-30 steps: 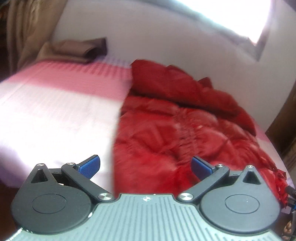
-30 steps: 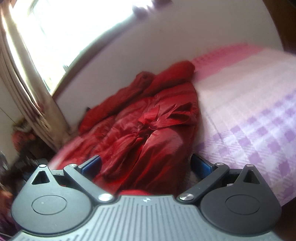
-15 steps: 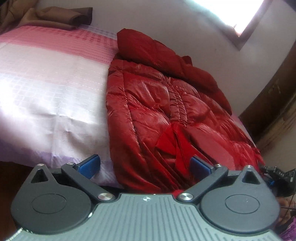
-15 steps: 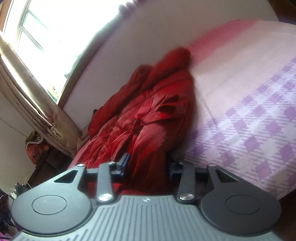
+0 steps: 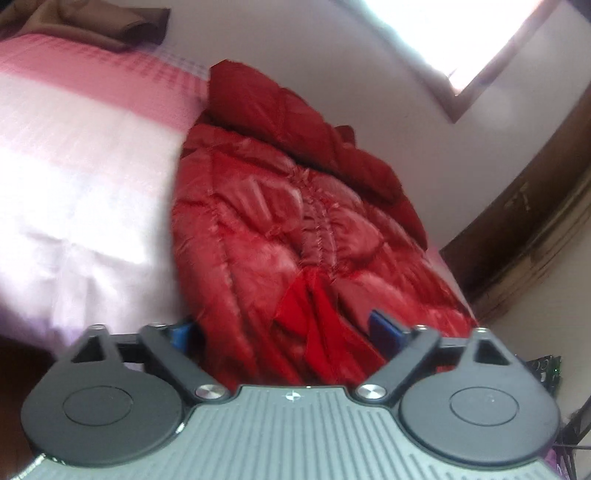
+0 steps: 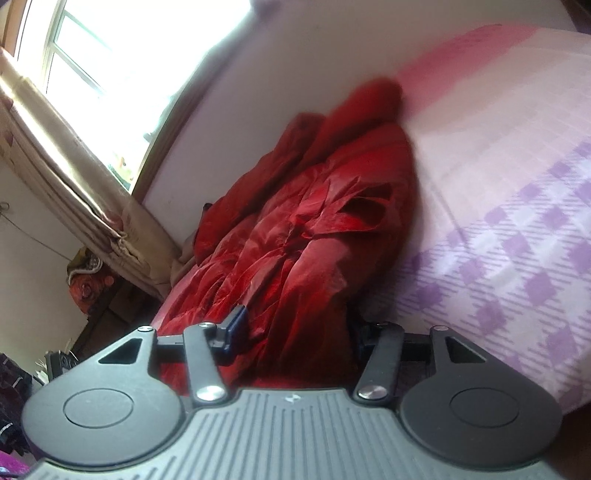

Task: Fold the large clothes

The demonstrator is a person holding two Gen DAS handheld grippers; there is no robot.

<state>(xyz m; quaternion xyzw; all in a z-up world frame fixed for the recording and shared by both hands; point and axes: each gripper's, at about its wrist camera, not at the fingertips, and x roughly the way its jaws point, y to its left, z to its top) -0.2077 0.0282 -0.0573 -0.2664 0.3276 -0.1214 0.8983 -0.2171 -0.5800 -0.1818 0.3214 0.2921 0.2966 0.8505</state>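
A shiny red puffer jacket (image 5: pixel 295 236) lies lengthwise on the bed (image 5: pixel 74 177), close to the wall. In the left wrist view my left gripper (image 5: pixel 283 330) is at the jacket's near hem. Its jaws stand wide and are closing, with the hem and a red lining fold between them; I see no pad pressing. From the right wrist view, the jacket (image 6: pixel 314 251) bunches up between the blue pads (image 6: pixel 236 328) of my right gripper (image 6: pixel 295 330). Those jaws are opening slightly, with the fabric still filling the gap.
The pink and lilac checked bedsheet (image 6: pixel 517 184) spreads beside the jacket. A brown folded cloth (image 5: pixel 92 26) lies at the bed's far end. Dark wooden furniture (image 5: pixel 535 221) stands past the jacket. A curtain (image 6: pixel 74 155), a bright window (image 6: pixel 110 55) and floor clutter (image 6: pixel 88 284) are nearby.
The left gripper tilted down onto the jacket's hem and its jaws narrowed a little. The right jaws went from wide open to clamped on the jacket's edge, then widened slightly.
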